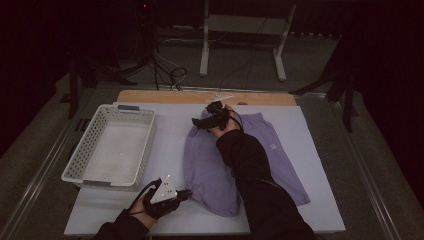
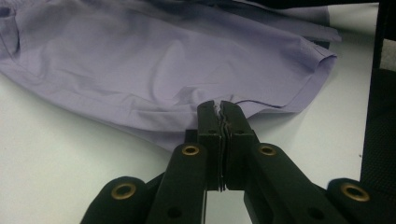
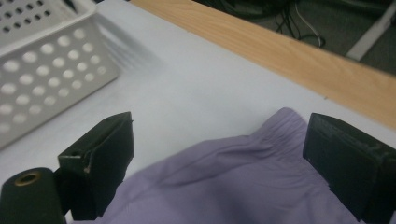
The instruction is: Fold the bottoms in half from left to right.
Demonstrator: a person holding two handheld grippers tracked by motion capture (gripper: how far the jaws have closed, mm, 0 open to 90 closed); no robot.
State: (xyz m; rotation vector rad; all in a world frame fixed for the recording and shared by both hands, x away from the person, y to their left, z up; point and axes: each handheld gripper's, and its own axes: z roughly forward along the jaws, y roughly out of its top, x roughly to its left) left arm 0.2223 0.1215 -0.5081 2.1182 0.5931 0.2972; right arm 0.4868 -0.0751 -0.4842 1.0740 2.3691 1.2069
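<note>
The purple shorts [image 1: 240,160] lie spread across the middle of the white worktop [image 1: 320,200], waistband toward its far edge. The left gripper [image 2: 220,108] has its jaws pinched on the near hem; that thin bite could slip free if pulled. The right gripper [image 3: 217,158] straddles the waistband, jaws wide, gripping nothing. The white basket [image 1: 80,160] crowds the left edge; the near-right corner stays free.

Purple shorts [image 1: 235,160] on white mat; right gripper [image 1: 210,118] at waistband, left gripper [image 1: 184,194] at hem.
</note>
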